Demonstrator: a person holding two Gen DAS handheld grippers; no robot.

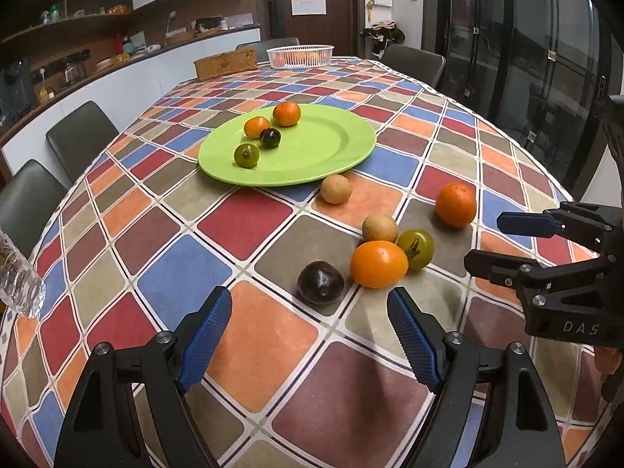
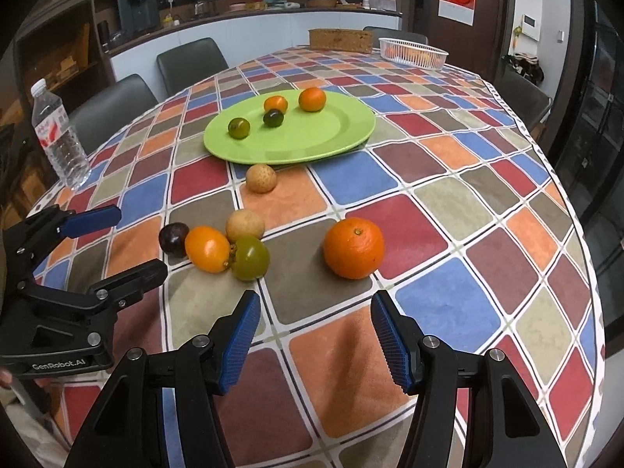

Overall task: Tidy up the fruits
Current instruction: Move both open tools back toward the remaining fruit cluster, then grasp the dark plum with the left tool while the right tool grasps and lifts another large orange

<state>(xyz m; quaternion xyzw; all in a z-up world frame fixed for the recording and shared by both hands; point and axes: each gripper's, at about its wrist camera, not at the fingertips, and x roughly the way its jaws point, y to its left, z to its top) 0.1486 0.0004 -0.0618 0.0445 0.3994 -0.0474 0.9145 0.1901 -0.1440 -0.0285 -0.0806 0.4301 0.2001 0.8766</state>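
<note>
Four fruits lie on the green plate [image 1: 312, 156] beyond your left gripper [image 1: 310, 327] and right gripper [image 2: 316, 327], both released and empty; six fruits remain on the desk [image 2: 448, 292] just ahead of them.

Plate [image 2: 343, 132] on tabletop [image 2: 448, 202], mid-table; four small fruits [image 2: 273, 111] on its left half. Round fruit [image 2: 261, 178] on tabletop just before plate's near rim. Nearer camera, cluster of four fruits [image 2: 230, 247] touching one another. Orange [image 2: 354, 248] right of cluster, apart. Water bottle [image 2: 58, 136] at left table edge. Two baskets [image 2: 413, 52] at far end. Chairs [image 2: 113, 105] along left side.
</note>
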